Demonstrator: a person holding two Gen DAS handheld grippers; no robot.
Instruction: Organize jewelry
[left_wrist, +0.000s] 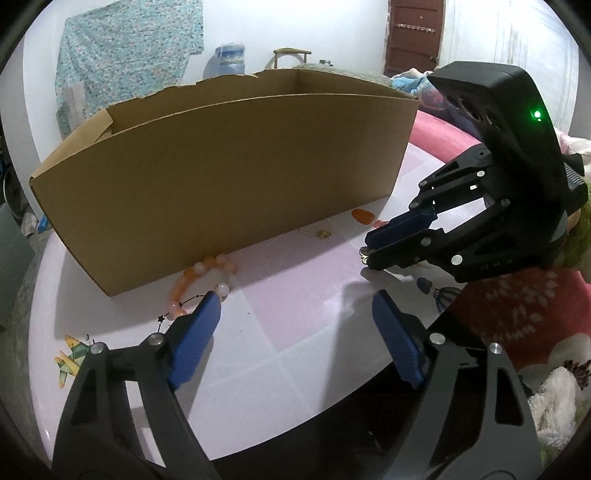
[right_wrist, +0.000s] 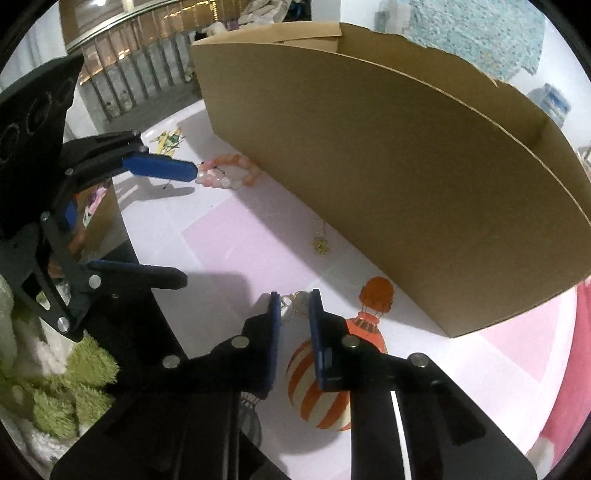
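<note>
An open cardboard box (left_wrist: 221, 177) stands on the white and pink table (left_wrist: 295, 317); it also shows in the right wrist view (right_wrist: 406, 166). A pink-orange bead bracelet (left_wrist: 201, 280) lies against its front, by my left gripper's (left_wrist: 295, 314) left fingertip; the bracelet also shows in the right wrist view (right_wrist: 232, 175). My left gripper is open and empty (right_wrist: 188, 225). A small gold pendant (left_wrist: 319, 232) lies near the box (right_wrist: 320, 240). My right gripper (right_wrist: 293, 299) is nearly closed around a thin gold wire piece (right_wrist: 295, 304) on the table, also seen from the left wrist (left_wrist: 365, 254).
Balloon and plane pictures are printed on the table top (right_wrist: 321, 387). A green fluffy rug (right_wrist: 62, 384) lies below the table edge. A pink cushion (left_wrist: 443, 129) sits behind the box to the right.
</note>
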